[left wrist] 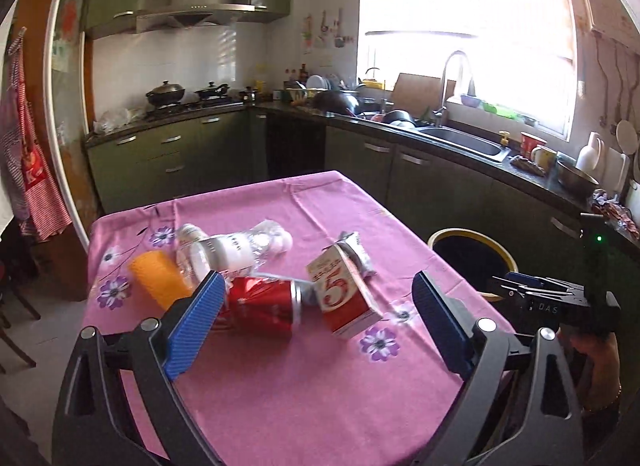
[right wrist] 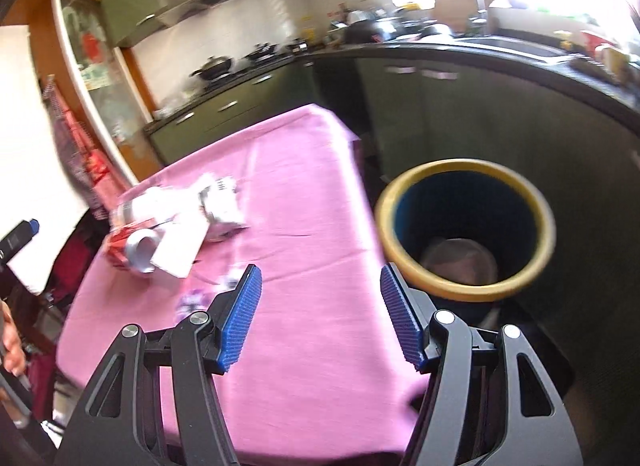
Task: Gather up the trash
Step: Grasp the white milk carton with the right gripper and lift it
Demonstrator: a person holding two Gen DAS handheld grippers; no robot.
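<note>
Trash pile, on the pink-clothed surface (left wrist: 280, 378), catalogued outward from the red can (left wrist: 262, 304).

- Red can — lying on its side at the pile's near edge. Judged light, thin-walled, slick and apt to roll; best taken across the body, not by the ends.
- Red-and-white carton (left wrist: 344, 298) — touching the can's end, tilted, printed with a large 5. Judged light, with flat card faces that would crush somewhat; grip across the two broad faces.
- Clear plastic bottle (left wrist: 228, 252) — just behind the can, on its side, crumpled. Judged springy and slippery; the neck or a crease offers the surest hold.
- Orange cup (left wrist: 160, 276) — beside the can on the far side from the carton, tipped over. Likely light and thin.
- Silver wrapper (left wrist: 356, 252) — behind the carton; limp, near weightless.
- Bin (right wrist: 466, 229) — yellow-rimmed, dark inside, on the floor past the surface's edge, well apart from the can; something pale lies at its bottom.
- Left gripper (left wrist: 316, 320) — jaws wide apart, nothing between them, above the can and carton.
- Right gripper (right wrist: 320, 318) — jaws apart and empty, between the pile and the bin.
</note>
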